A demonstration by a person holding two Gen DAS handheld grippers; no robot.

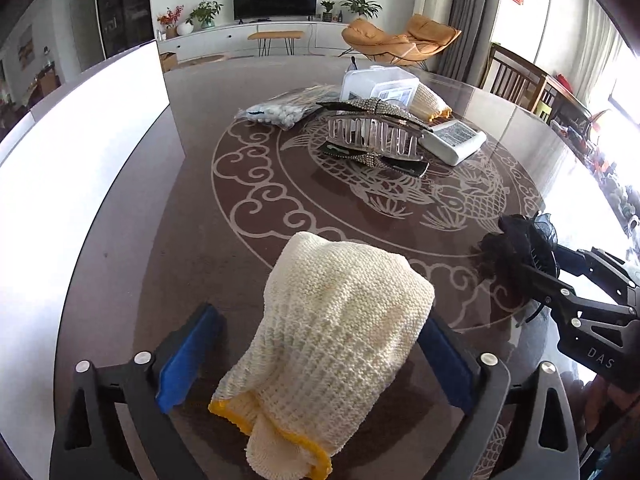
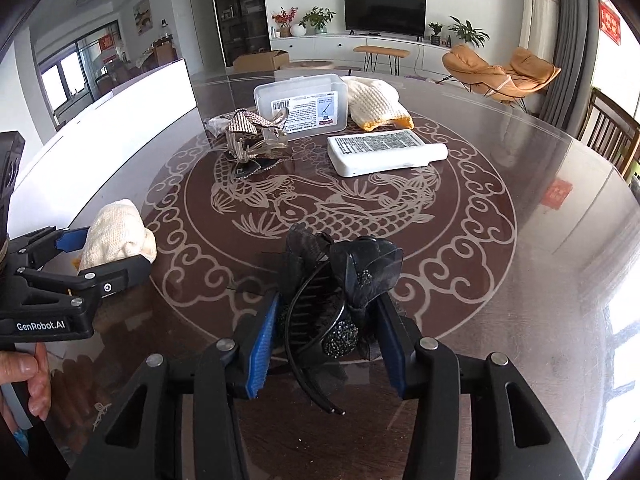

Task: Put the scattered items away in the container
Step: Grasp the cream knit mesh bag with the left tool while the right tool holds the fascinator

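Left hand-held gripper [image 1: 320,356] spread wide around a knitted glove [image 1: 332,344]; right hand-held gripper [image 2: 326,340] clamps black flower hair clip [image 2: 340,292] over the surface [image 2: 520,240]

Black grippers [image 2: 324,344], blue pads [image 2: 262,350], silver screws, "GenRobot.AI" mark.

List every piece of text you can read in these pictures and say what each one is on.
"GenRobot.AI": side of the left claw body.
"DAS": body of the right claw, cut off at the frame edge.
Clear plastic box: barcode label, print too small to read.
White flat bottle: dense print, unreadable.
Red wall sign: characters blurred.
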